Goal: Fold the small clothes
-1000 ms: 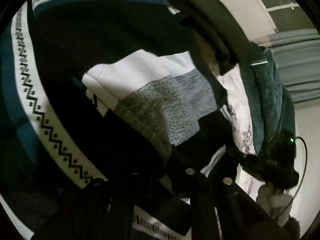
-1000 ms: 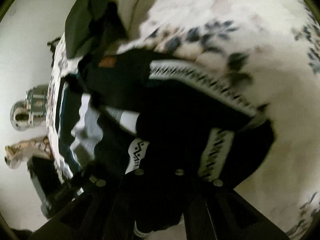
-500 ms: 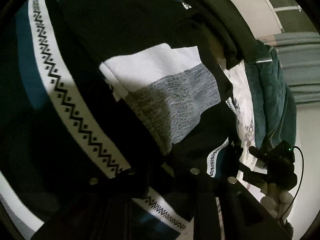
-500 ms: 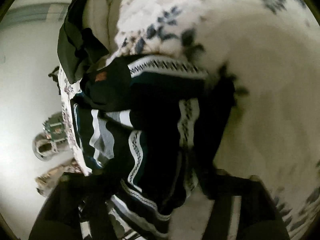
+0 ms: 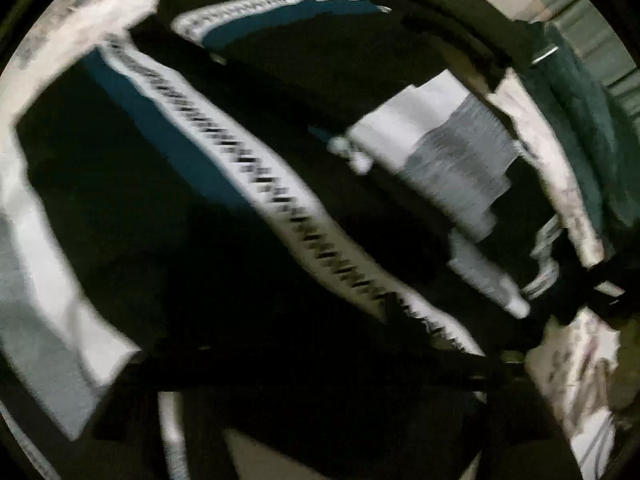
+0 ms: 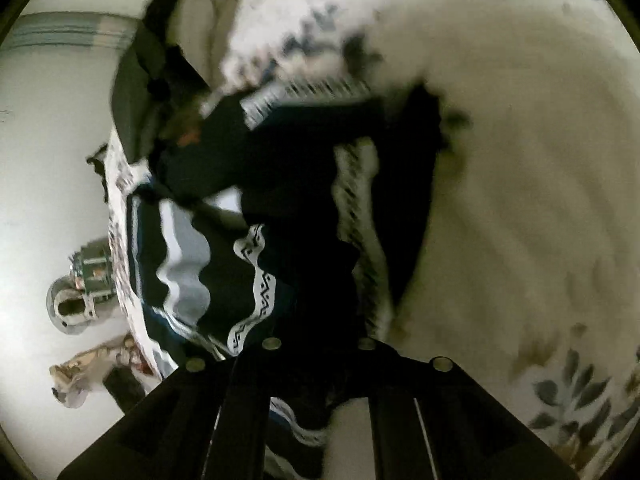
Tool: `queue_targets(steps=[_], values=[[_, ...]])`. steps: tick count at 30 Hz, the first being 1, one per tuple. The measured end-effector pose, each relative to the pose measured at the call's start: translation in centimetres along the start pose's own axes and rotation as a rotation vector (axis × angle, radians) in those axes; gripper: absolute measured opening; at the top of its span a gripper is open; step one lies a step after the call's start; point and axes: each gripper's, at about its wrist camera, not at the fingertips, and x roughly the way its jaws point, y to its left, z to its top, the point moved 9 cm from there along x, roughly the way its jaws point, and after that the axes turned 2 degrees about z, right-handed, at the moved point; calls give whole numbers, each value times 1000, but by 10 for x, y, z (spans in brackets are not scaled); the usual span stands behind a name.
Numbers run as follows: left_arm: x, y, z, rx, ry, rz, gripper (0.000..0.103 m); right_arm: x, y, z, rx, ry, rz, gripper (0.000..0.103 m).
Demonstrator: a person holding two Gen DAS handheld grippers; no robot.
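Two tongs: left (image 5: 320, 364) opening, right (image 6: 316, 364) clamped on sweater (image 6: 304, 208), its zigzag stripe running diagonally.

Dim room, white floral bedsheet (image 6: 520, 200), pale floor (image 6: 44, 160), grey striped curtain (image 5: 592, 24) beyond

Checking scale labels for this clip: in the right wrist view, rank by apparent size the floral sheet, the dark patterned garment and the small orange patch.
1. Floral sheet, fills most of the frame.
2. Dark patterned garment, though it lies nearest the camera, which enlarges it.
3. Orange patch, tiny and blurred.
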Motion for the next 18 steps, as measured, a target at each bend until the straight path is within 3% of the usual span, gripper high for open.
queue_targets(steps=[1, 2, 4, 7, 9, 11, 15, 18], values=[[3, -4, 1, 2, 4, -24, 101, 3, -4, -1, 14, 9, -12, 9], [7, -11, 3, 10, 10, -40, 103, 5, -7, -1, 24, 17, -13, 15], [16, -16, 6, 43, 26, 32, 103, 6, -7, 0, 32, 52, 14, 21], [25, -25, 7, 96, 38, 138, 103, -12, -8, 7, 47, -1, 43, 50], [31, -32, 6, 146, 33, 226, 103, -25, -9, 11, 60, -29, 56, 51], [33, -34, 6, 161, 47, 268, 103, -39, -18, 14, 66, -52, 42, 51], [0, -45, -2, 161, 44, 245, 103, -60, -38, 17, 94, -65, 22, 51], [-41, -54, -46, 255, 75, 238, 103, -70, -51, 17, 102, -61, 11, 51]])
